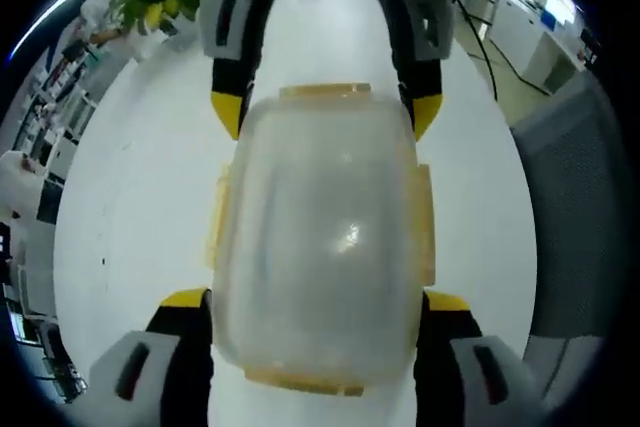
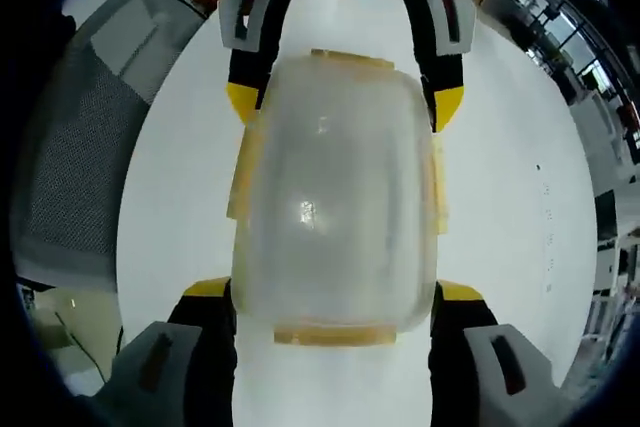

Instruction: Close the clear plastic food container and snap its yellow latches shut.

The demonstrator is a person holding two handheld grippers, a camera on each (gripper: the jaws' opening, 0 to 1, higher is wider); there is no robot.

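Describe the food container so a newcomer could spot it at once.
On the round white table, midway between the two facing tools, sits the clear plastic container, lid on. Its cloudy, rounded shape edged by pale yellow latches on all four sides sets it apart from the black, yellow-tipped tools.

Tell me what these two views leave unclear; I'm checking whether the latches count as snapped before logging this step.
- Yellow latches: both views, seen from above, whether they are snapped down cannot be told.
- Clear container contents: cloudy lid and glare blur them.
- Left gripper and right gripper: the container covers where the jaws would meet its ends, so contact is unclear.
- Table beneath the container: hidden.
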